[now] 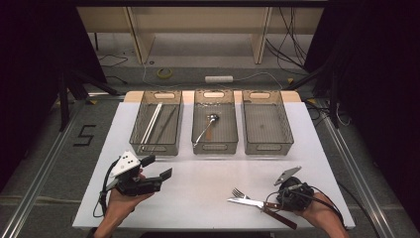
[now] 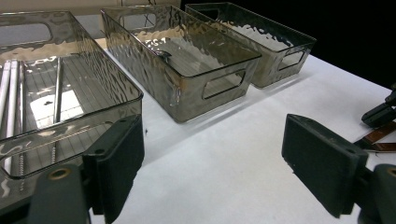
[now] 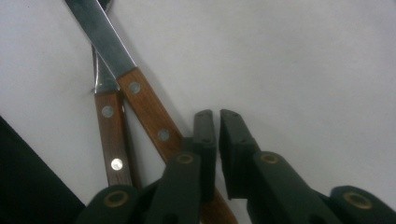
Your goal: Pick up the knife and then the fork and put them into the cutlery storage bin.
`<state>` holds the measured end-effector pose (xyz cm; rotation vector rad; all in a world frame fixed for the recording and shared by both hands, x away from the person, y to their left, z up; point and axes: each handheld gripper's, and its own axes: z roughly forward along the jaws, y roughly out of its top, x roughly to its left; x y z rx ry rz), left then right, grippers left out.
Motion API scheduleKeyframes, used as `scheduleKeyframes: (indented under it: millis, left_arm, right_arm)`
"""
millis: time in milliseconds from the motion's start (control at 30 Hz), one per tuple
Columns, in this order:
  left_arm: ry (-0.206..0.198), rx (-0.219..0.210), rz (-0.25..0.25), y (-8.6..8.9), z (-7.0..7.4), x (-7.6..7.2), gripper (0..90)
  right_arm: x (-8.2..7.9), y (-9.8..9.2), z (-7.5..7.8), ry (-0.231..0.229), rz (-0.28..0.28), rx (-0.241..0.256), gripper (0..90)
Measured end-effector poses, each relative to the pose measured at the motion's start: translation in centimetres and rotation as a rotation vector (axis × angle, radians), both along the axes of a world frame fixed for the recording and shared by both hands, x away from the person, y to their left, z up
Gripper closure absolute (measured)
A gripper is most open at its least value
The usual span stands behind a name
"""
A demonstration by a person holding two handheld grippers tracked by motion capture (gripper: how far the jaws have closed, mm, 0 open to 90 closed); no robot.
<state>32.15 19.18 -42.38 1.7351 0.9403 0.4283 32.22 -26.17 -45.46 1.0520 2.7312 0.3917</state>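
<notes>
A knife [image 1: 246,202] with a brown wooden handle and a fork [image 1: 239,193] lie crossed near the table's front right. In the right gripper view the knife handle [image 3: 145,111] runs under my left jaw, beside the fork handle [image 3: 112,137]. My right gripper [image 1: 280,199] [image 3: 217,135] is down at the handles, its jaws nearly together with nothing between them. My left gripper [image 1: 157,167] [image 2: 212,172] hovers open at the front left, empty, facing the bins.
Three clear bins stand in a row at the back. The left bin [image 1: 158,148] [image 2: 70,140] holds long thin sticks [image 1: 151,124], the middle bin [image 1: 214,147] [image 2: 205,84] a spoon [image 1: 205,126], and the right bin [image 1: 267,147] [image 2: 280,60] looks empty. The white table [image 1: 198,198] ends just behind my hands.
</notes>
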Motion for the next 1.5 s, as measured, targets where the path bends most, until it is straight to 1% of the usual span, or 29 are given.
scheduleKeyframes:
  millis: [67,133,200,267,367,500,633,667,733,767,833,900,967,1000,1133,1267,1300,1433,1500]
  left_arm:
    - [0.0,-0.001,0.0,-0.1,0.0,0.0,20.5]
    - [-0.001,0.001,-0.001,-0.1,0.0,0.0,20.5]
    - [0.001,0.0,0.0,-0.1,0.0,0.0,20.5]
    - [0.0,0.002,0.0,-0.1,0.0,0.0,20.5]
    - [-0.001,0.004,0.0,-0.2,0.0,0.0,20.5]
    - [-0.003,0.007,0.003,-0.1,0.0,0.2,20.5]
    - [-0.003,0.007,0.003,-0.1,0.0,0.1,20.5]
    - [-0.004,0.008,0.001,-0.1,0.0,0.1,20.5]
    - [-0.005,0.008,0.002,-0.1,0.0,0.2,20.5]
    - [-0.005,0.008,0.0,-0.2,-0.1,0.2,20.5]
    - [-0.005,0.009,0.0,-0.2,-0.1,0.2,20.5]
    - [-0.005,0.008,0.002,-0.2,-0.1,0.2,20.5]
    - [-0.005,0.008,0.002,-0.2,0.0,0.1,20.5]
    - [-0.003,0.007,0.001,-0.2,0.0,0.1,20.5]
    - [0.0,0.011,-0.001,-0.3,-0.1,0.2,20.5]
    - [-0.002,0.011,0.0,-0.3,-0.1,0.2,20.5]
    - [-0.003,0.011,-0.001,-0.3,-0.1,0.2,20.5]
    - [-0.002,0.016,-0.003,-0.3,-0.1,0.2,20.5]
    - [-0.001,0.013,-0.002,-0.4,-0.1,0.2,20.5]
  right_arm:
    - [0.1,0.0,0.5,-0.01,0.025,-0.004,79.4]
    - [0.1,0.0,1.1,-0.005,0.057,0.007,67.2]
    - [0.0,0.1,1.4,0.005,0.087,0.004,57.8]
    - [0.0,0.3,1.6,0.01,0.105,0.008,49.3]
    - [-0.1,0.5,1.5,0.018,0.14,0.0,43.5]
    - [-0.1,1.0,1.3,0.026,0.178,-0.03,41.1]
    - [0.0,1.3,1.0,0.043,0.198,-0.051,41.0]
    - [0.0,1.4,0.9,0.046,0.212,-0.052,40.8]
    - [0.0,1.5,0.8,0.046,0.221,-0.067,40.7]
    - [0.0,1.6,0.7,0.048,0.215,-0.069,40.9]
    - [0.2,1.5,0.6,0.051,0.22,-0.07,42.3]
    - [0.3,1.6,0.5,0.061,0.213,-0.076,44.6]
    - [0.3,1.5,0.4,0.067,0.222,-0.078,46.6]
    - [0.4,1.5,0.3,0.069,0.217,-0.076,47.5]
    - [0.3,1.6,0.0,0.073,0.258,-0.099,52.1]
    - [0.3,1.9,0.1,0.075,0.281,-0.107,56.9]
    - [0.4,2.0,0.1,0.077,0.295,-0.109,58.3]
    - [0.5,2.3,0.1,0.099,0.322,-0.111,63.7]
    - [0.6,2.5,0.1,0.109,0.342,-0.12,66.5]
